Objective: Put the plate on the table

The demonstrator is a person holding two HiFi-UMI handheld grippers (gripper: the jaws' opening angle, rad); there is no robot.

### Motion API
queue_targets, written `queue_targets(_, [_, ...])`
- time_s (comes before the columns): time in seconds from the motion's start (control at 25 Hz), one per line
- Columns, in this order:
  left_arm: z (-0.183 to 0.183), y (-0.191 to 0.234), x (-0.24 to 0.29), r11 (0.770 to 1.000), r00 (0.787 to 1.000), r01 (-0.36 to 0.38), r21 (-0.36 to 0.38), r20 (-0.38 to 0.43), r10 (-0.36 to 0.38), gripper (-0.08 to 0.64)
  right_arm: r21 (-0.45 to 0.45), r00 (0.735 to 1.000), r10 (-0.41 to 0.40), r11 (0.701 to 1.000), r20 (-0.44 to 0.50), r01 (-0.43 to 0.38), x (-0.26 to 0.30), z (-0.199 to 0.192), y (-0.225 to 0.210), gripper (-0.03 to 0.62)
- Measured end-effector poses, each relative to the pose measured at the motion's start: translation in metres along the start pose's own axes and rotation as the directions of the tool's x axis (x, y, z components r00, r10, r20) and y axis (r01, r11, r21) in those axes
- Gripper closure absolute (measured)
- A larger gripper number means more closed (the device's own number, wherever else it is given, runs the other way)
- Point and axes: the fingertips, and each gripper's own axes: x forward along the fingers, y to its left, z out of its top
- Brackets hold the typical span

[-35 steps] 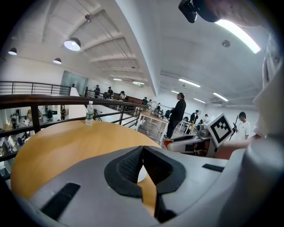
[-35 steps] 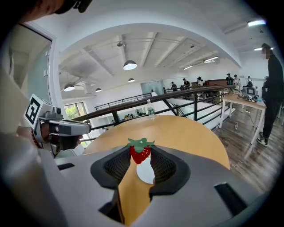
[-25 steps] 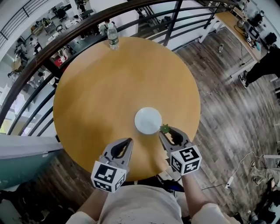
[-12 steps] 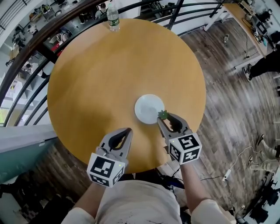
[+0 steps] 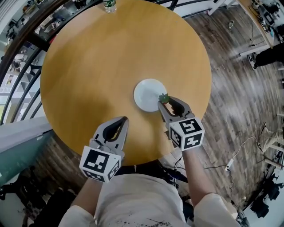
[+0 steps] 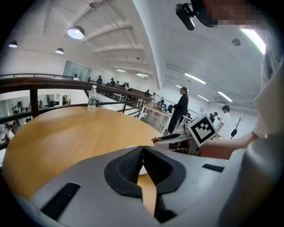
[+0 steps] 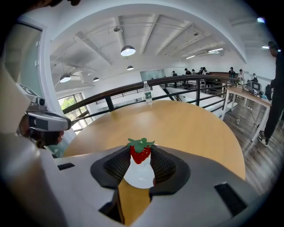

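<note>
A white plate point(image 5: 149, 94) lies flat on the round wooden table point(image 5: 97, 66), right of its middle. My right gripper point(image 5: 164, 100) hovers at the plate's near right edge, shut on a red strawberry point(image 7: 140, 153) with a green leafy top; the plate point(image 7: 138, 175) shows between the jaws below the fruit. My left gripper point(image 5: 123, 120) is shut and empty near the table's front edge, left of the plate. In the left gripper view its tips point(image 6: 143, 148) meet, with a sliver of the plate point(image 6: 142, 169) behind them.
A clear water bottle point(image 5: 109, 5) stands at the table's far edge, also seen as the bottle point(image 6: 92, 98) and the bottle point(image 7: 147, 93). A dark railing point(image 5: 26, 35) curves behind the table. Wooden floor point(image 5: 235, 88) lies to the right, with cables and people farther off.
Both grippers have sunk lower toward the table. The right one, still holding the strawberry, now sits closer over the plate's near right edge. The plate has not moved.
</note>
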Motion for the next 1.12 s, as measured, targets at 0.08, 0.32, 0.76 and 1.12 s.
queue_targets(0.08, [-0.003, 0.002, 0.001, 1.000, 1.000, -0.002, -0.004, -0.004, 0.002, 0.537, -0.005, 1.000, -0.002, 1.000, -0.011, 0.002, 0.005, -0.005, -0.003, 0.440])
queue_targets(0.32, [-0.009, 0.004, 0.002, 1.000, 1.000, -0.006, -0.016, -0.013, 0.006, 0.537, -0.016, 0.999, -0.013, 1.000, -0.044, 0.012, 0.020, -0.017, -0.010, 0.440])
queue_targets(0.76, [-0.022, 0.014, 0.000, 0.998, 0.999, -0.028, -0.049, -0.028, 0.026, 0.537, -0.051, 0.993, -0.003, 0.999, -0.120, -0.003, 0.052, -0.039, -0.013, 0.440])
queue_targets(1.12, [-0.027, 0.017, 0.000, 0.997, 0.998, -0.048, -0.063, -0.035, 0.046, 0.537, -0.141, 0.980, 0.001, 0.990, -0.199, -0.030, 0.078, -0.058, -0.008, 0.440])
